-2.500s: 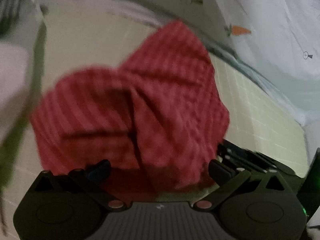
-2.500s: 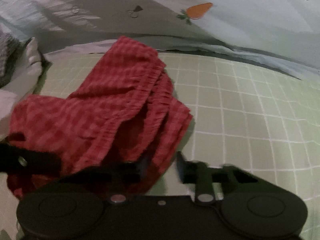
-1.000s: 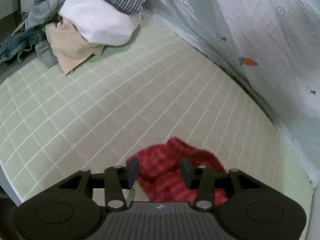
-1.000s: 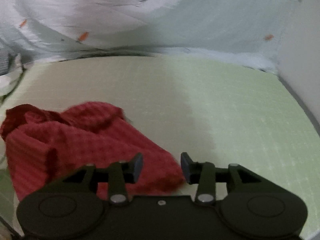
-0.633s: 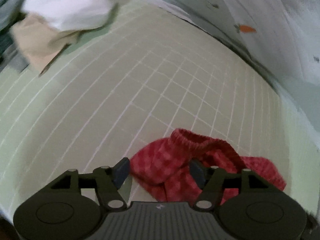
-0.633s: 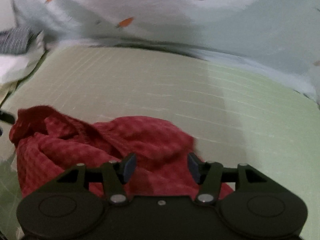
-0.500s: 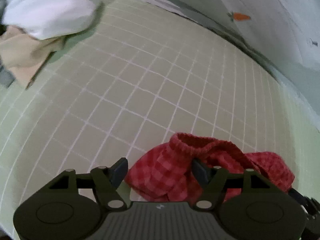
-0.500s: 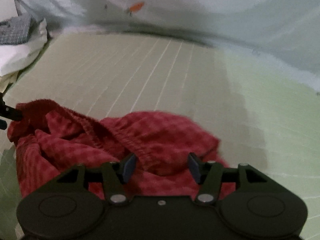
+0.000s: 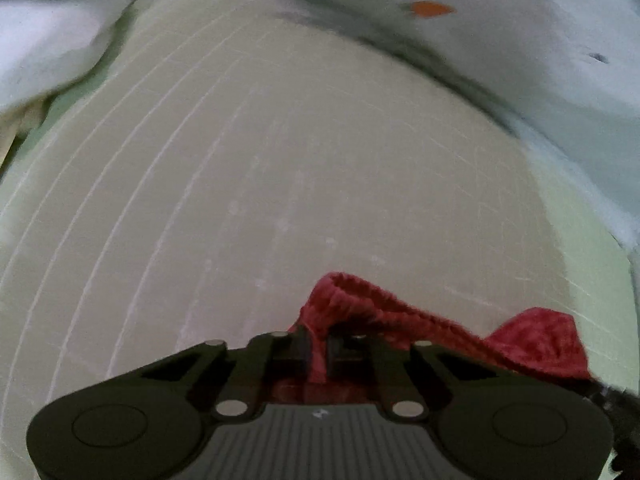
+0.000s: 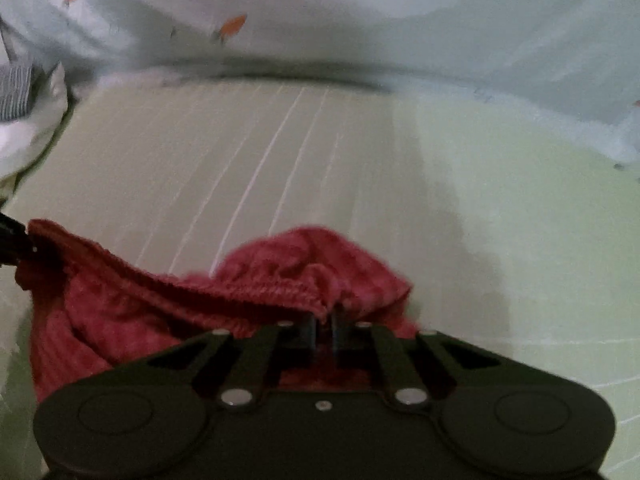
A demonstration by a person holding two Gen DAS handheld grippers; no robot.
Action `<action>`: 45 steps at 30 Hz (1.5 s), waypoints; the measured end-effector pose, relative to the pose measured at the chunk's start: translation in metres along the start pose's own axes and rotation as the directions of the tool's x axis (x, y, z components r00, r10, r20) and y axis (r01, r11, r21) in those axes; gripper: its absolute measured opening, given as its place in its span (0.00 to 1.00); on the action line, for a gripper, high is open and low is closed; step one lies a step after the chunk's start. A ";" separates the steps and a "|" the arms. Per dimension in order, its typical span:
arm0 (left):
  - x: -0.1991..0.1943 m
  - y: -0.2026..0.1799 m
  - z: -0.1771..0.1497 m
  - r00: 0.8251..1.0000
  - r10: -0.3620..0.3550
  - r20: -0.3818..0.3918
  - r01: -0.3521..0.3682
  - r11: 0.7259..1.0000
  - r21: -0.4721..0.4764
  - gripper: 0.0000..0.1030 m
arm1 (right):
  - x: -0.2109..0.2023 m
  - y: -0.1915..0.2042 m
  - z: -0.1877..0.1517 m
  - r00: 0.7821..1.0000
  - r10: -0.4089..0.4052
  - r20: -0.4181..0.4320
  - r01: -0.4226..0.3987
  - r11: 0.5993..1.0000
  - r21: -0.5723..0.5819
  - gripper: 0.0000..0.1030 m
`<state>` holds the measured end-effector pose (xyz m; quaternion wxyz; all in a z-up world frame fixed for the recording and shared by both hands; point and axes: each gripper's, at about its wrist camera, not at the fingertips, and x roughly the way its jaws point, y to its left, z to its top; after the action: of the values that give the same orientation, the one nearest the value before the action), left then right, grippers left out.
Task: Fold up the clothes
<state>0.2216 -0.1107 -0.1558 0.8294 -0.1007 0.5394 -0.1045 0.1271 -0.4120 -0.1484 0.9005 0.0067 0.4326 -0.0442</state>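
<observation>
The red checked shorts (image 10: 168,312), soft, light and floppy, are sagging at the lower left of the right wrist view, best taken by the gathered waistband. The left gripper (image 9: 318,350) and right gripper (image 10: 324,330) are each pinching that band. Blur is hiding the weave; the green gridded mattress (image 9: 248,184) is lying beneath.

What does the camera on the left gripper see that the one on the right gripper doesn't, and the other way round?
Only the left wrist view shows the left gripper close up, its fingers closed on one end of the red checked shorts.

Only the right wrist view shows the right gripper pinching the gathered waistband, the body of the shorts sagging beneath it, and a striped garment at the far left.

Both show the pale green grid sheet, the carrot-print fabric behind it, and a white garment at the left.
</observation>
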 end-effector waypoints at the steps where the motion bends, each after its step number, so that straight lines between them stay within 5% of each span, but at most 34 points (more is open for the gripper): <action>1: -0.006 -0.008 0.003 1.000 -0.003 0.020 0.003 1.000 0.029 0.07 | -0.011 -0.006 0.005 1.000 -0.005 0.023 0.005 1.000 0.006 0.07; 6: -0.038 -0.051 0.044 0.982 -0.034 0.184 0.005 0.988 0.156 0.11 | -0.045 -0.035 0.042 0.988 -0.011 0.153 0.002 0.998 0.059 0.07; 8: -0.037 -0.066 0.069 0.967 0.005 0.254 -0.050 0.984 0.172 0.33 | -0.036 -0.049 0.067 0.980 -0.026 0.199 0.002 0.993 0.119 0.13; 11: -0.041 -0.083 0.090 0.946 0.066 0.317 -0.128 0.975 0.181 0.65 | -0.027 -0.057 0.096 0.968 -0.066 0.243 0.025 0.986 0.167 0.46; 12: -0.044 -0.088 0.094 0.939 0.080 0.333 -0.147 0.972 0.181 0.70 | -0.027 -0.059 0.103 0.963 -0.072 0.258 0.027 0.984 0.175 0.49; 14: -0.050 -0.087 0.080 0.936 0.041 0.348 -0.101 0.983 0.154 0.85 | -0.033 -0.060 0.098 0.957 -0.051 0.284 0.000 0.984 0.177 0.60; 16: -0.044 -0.086 0.060 0.953 0.018 0.302 -0.062 0.988 0.139 0.85 | -0.032 -0.061 0.082 0.960 -0.042 0.278 -0.010 0.983 0.183 0.75; 19: -0.022 -0.088 0.018 0.986 0.025 0.167 -0.051 0.987 0.155 0.85 | -0.027 -0.066 0.041 0.983 -0.058 0.173 0.027 0.984 0.178 0.76; 22: -0.008 -0.094 -0.031 0.998 0.023 0.055 -0.033 0.981 0.191 0.85 | -0.024 -0.073 -0.003 0.996 -0.071 0.061 0.059 0.983 0.174 0.76; 29: 0.002 -0.129 -0.090 0.999 -0.026 -0.040 0.038 0.944 0.328 0.85 | -0.041 -0.089 -0.060 0.995 -0.087 -0.039 0.094 0.963 0.254 0.78; 33: 0.010 -0.154 -0.110 0.999 -0.010 -0.046 0.029 0.900 0.435 0.85 | -0.049 -0.091 -0.068 0.994 -0.105 -0.024 0.108 0.966 0.234 0.80; 38: 0.032 -0.166 -0.129 0.998 0.031 -0.061 0.001 0.884 0.468 0.85 | -0.046 -0.090 -0.081 0.992 -0.114 -0.058 0.125 0.966 0.226 0.81; 40: 0.034 -0.162 -0.131 0.998 0.053 -0.047 -0.025 0.887 0.462 0.75 | -0.048 -0.090 -0.088 0.990 -0.122 -0.073 0.136 0.965 0.223 0.81; 42: 0.035 -0.157 -0.132 0.997 0.072 -0.033 -0.049 0.888 0.457 0.36 | -0.051 -0.091 -0.092 0.988 -0.133 -0.077 0.147 0.964 0.221 0.81; 43: 0.031 -0.154 -0.130 0.997 0.068 -0.022 -0.050 0.883 0.467 0.02 | -0.053 -0.091 -0.093 0.987 -0.139 -0.078 0.153 0.963 0.223 0.81; 45: 0.021 -0.137 -0.120 0.999 0.047 -0.022 -0.034 0.920 0.390 0.04 | -0.055 -0.093 -0.094 0.987 -0.142 -0.077 0.157 0.960 0.231 0.81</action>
<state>0.1113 -0.2544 -0.1839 0.8263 0.0792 0.5227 -0.1941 0.0114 -0.4953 -0.1617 0.8740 0.0825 0.4502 -0.1631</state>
